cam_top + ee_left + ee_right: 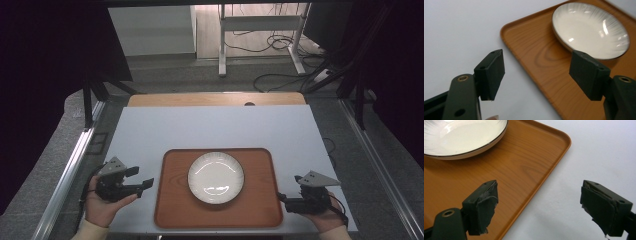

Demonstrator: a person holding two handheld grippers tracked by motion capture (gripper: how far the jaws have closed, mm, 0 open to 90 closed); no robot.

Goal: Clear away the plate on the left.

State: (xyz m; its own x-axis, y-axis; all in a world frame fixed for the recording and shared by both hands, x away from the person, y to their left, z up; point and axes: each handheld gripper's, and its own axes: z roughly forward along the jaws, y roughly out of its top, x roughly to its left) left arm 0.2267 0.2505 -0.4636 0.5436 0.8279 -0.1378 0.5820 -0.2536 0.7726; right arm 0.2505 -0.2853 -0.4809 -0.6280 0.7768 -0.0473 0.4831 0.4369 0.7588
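Presently, the left gripper [143, 178] rests low at the left edge of one rectangular brown wood-grain tray [171, 200], held in the person's left hand [102, 207], its jaws spread wide and empty, one over the pale grey matte table top [210, 127], the other over the tray. Opposite, the right gripper [281, 198] sits at the tray's near right corner in the right hand [327, 220], jaws likewise released and grasping nothing. One round glossy white ribbed ceramic plate [216, 177] with a dark rim lies at the tray's centre, apart from both grippers.
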